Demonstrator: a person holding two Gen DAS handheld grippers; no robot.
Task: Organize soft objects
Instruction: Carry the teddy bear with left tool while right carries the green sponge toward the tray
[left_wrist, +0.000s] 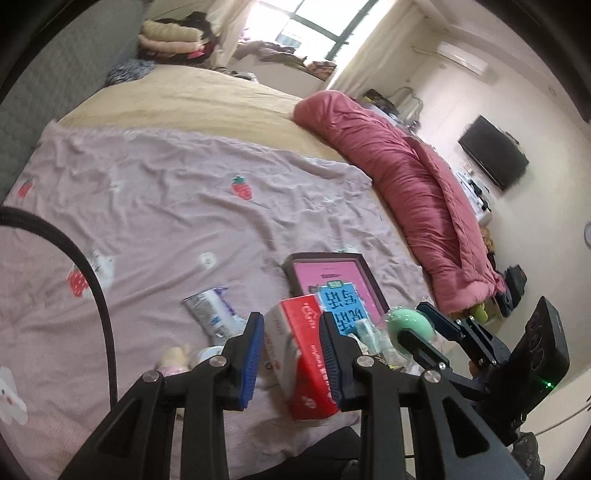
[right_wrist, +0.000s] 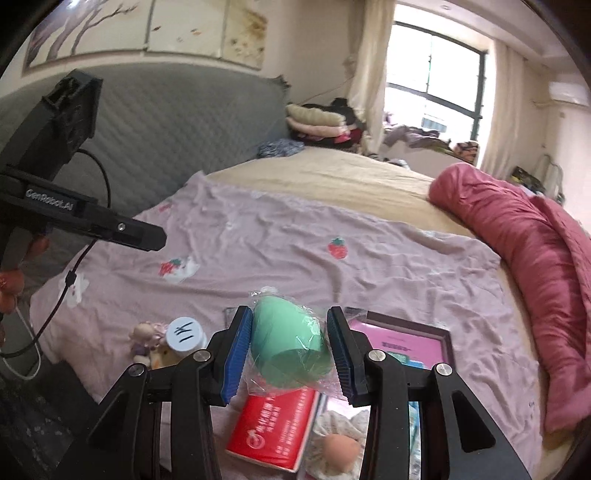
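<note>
Above the bed (left_wrist: 155, 192), the left gripper (left_wrist: 291, 358) is clamping a red tissue pack (left_wrist: 306, 365) in partly closed jaws, while the right gripper (right_wrist: 290, 354) is squeezing a wrapped green sponge (right_wrist: 288, 350). Both probably want light, steady pressure and level carrying. "GenRobot.AI" is showing on the left tool; a white cap (right_wrist: 186, 332) bears handwriting.

Ahead of the gripper, a bed (left_wrist: 221, 107) lies under a tan sheet, with a wrinkled lilac strawberry-print blanket (left_wrist: 166, 206) spread nearer over it. To the gripper's right a rolled dusty-red quilt (left_wrist: 417, 192) runs along the bed's edge. Far ahead stand a grey padded headboard (right_wrist: 177, 125), a pile of folded clothes (right_wrist: 317, 123) and a bright window (right_wrist: 436, 85); a dark screen (left_wrist: 493, 157) hangs on the right wall.
</note>
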